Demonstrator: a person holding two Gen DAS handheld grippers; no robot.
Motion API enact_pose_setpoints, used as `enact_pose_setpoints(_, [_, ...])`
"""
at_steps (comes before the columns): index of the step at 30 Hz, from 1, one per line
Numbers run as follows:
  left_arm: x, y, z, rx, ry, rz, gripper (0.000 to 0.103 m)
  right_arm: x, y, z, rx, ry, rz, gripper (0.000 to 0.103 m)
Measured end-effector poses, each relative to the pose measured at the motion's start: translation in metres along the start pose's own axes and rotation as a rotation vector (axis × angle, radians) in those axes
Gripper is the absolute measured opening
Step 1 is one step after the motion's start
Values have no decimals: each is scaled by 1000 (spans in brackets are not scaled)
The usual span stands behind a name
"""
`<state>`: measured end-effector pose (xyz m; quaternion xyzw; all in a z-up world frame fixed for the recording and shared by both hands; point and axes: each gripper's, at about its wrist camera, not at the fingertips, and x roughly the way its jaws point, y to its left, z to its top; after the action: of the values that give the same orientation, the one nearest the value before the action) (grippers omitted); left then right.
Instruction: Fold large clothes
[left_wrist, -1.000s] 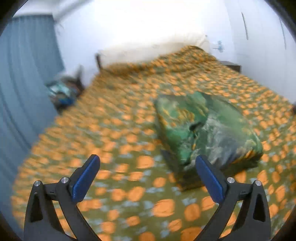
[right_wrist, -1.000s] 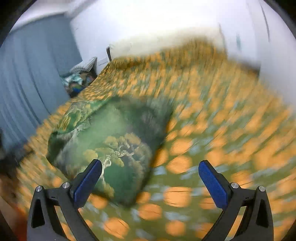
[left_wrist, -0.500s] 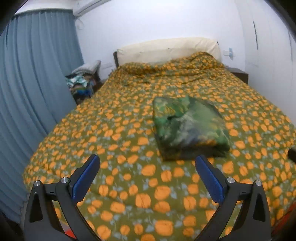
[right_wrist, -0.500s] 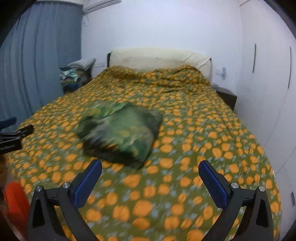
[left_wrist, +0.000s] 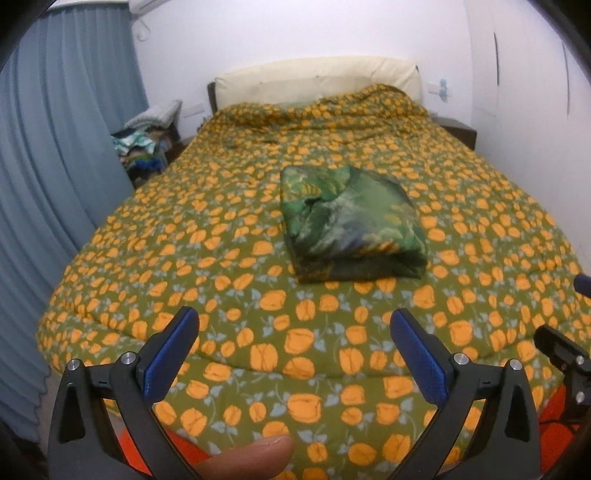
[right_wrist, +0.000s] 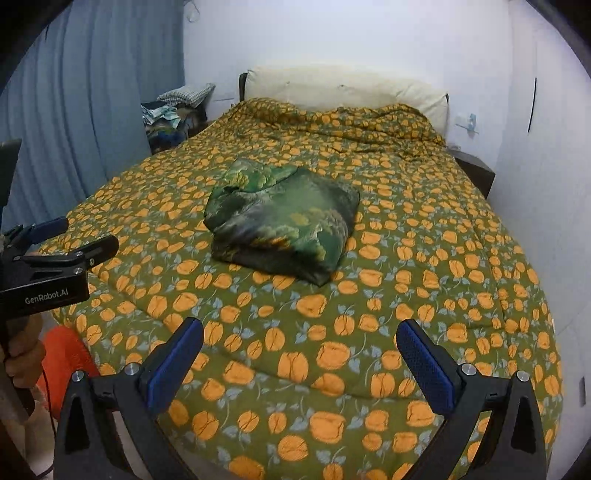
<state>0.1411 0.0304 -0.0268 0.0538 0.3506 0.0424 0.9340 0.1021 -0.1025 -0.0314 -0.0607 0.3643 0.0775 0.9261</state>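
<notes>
A folded green patterned garment (left_wrist: 351, 221) lies as a thick rectangular bundle on the middle of the bed (left_wrist: 258, 332); the right wrist view shows the same bundle (right_wrist: 284, 221). My left gripper (left_wrist: 293, 334) hangs open over the foot of the bed, well short of the bundle, nothing between its blue pads (left_wrist: 173, 350). My right gripper (right_wrist: 301, 343) is open too, equally far back and empty. The left gripper (right_wrist: 74, 240) also appears from the side at the left edge of the right wrist view, held by a hand (right_wrist: 22, 354).
The bed carries an olive cover with orange flowers. A cream headboard (left_wrist: 314, 81) stands against the white wall. Blue curtains (left_wrist: 55, 166) hang on the left. A heap of clothes (left_wrist: 144, 147) sits by the bedside. A dark nightstand (right_wrist: 476, 173) is at the right. Something orange (right_wrist: 66, 354) lies below the bed's foot.
Both grippers have pulled back from right above the folded garment to the foot of the bed. The bundle lies where it was. Both stay open.
</notes>
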Motion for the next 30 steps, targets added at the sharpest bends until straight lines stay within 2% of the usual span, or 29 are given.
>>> enact_pose_setpoints(7, [-14,4,1,-29,12,-49,103,-13,12,6,-2,18,67,103])
enact_pose_setpoints(17, [-28,3,1,-38,0,-84,103,-33,19,12,2,-20,45,103])
enact_pose_setpoints(30, [-33,-2,4,-21,23,-88,103,-38,22,21,10,-33,3,103])
